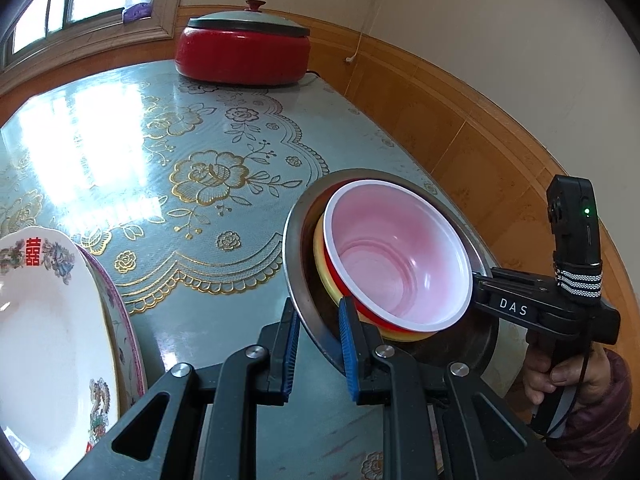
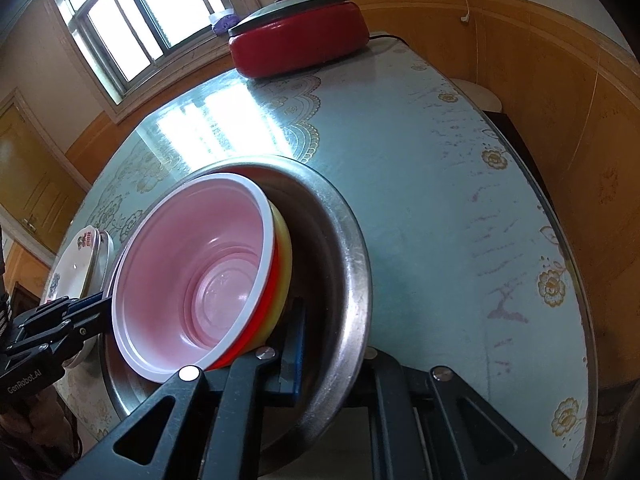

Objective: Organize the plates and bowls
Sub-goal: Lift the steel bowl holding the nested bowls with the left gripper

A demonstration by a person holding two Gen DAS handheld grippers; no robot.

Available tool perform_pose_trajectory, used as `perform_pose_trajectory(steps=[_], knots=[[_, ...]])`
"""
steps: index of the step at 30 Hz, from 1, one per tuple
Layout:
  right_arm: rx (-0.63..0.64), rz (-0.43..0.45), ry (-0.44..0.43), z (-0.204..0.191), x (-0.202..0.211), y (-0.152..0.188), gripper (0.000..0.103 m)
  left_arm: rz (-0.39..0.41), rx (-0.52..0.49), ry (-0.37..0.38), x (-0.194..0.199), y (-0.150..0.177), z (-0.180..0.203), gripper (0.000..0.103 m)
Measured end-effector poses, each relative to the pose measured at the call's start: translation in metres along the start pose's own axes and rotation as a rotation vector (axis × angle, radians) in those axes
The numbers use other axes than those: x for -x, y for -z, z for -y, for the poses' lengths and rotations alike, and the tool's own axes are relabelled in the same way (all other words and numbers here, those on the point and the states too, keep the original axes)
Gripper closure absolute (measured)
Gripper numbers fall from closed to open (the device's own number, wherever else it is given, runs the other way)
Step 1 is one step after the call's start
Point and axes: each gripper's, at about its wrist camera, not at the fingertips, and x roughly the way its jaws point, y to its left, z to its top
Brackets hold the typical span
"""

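- Both my fingers pinch the steel basin (image 1: 304, 288): left fingers (image 1: 318, 354) its near rim, right fingers (image 2: 320, 344) the opposite rim.
- Nested bowls (image 1: 396, 252) sit between them.
- Next, likely: lift level toward the plates (image 1: 52, 320) on the bench (image 1: 224, 152).

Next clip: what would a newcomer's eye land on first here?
The stack of bowls: a pink-lined bowl nested in a yellow one, both tilted inside a steel basin near the table's front edge. Both grippers clamp the basin's rim, the left gripper on one side and the right gripper on the opposite side. Behind, a red lidded pot stands at the far end of the table, and decorated plates lie at the left.
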Motion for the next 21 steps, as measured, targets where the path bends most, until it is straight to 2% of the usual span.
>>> perform_pose_trajectory(steps=[21], knots=[[0.032,-0.015,-0.041,-0.01,-0.003,-0.005,0.093,0.056,-0.002,-0.057,0.023,0.003,0.004,0.083]])
